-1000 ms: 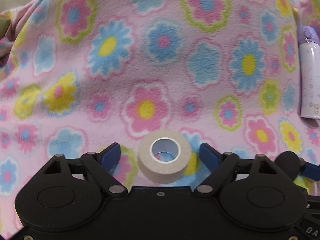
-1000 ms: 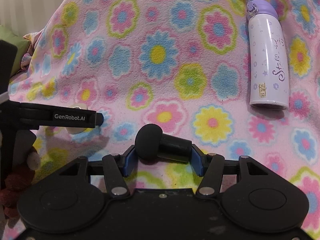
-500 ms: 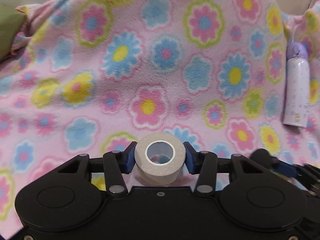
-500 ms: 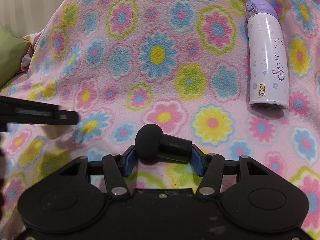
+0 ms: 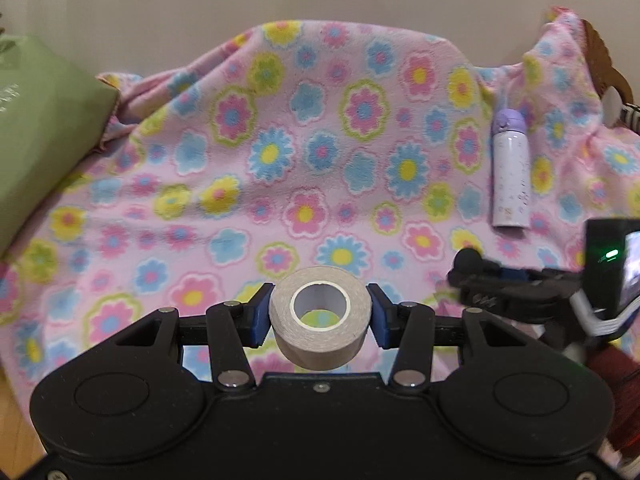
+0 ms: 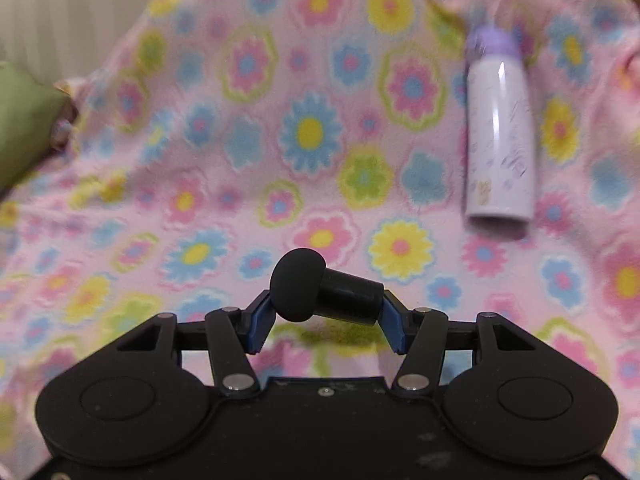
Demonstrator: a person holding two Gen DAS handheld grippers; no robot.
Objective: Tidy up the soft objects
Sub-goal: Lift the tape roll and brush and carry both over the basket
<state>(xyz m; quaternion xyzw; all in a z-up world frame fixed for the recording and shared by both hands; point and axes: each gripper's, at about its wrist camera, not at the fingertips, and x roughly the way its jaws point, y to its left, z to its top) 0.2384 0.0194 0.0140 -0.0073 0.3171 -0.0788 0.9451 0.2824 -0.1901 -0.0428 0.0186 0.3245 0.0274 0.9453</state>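
A beige roll of tape [image 5: 320,322] hangs above the flowered pink blanket [image 5: 320,168], with my left gripper [image 5: 318,316] shut on its sides. My right gripper [image 6: 322,310] is shut on a black mushroom-shaped piece [image 6: 320,294], rounded head to the left, lifted off the blanket [image 6: 312,132]. In the left wrist view the right gripper [image 5: 480,272] shows at the right edge with that black piece [image 5: 470,260] in it.
A white bottle with a purple cap [image 5: 510,172] [image 6: 500,128] lies on the blanket at the right. A green cushion [image 5: 36,132] [image 6: 24,136] sits at the left edge. A pale wall stands behind. Wood floor shows at lower left.
My left gripper closed on the tape roll, then lifted it and pulled back from the blanket. My right gripper rose a little with the black piece still held.
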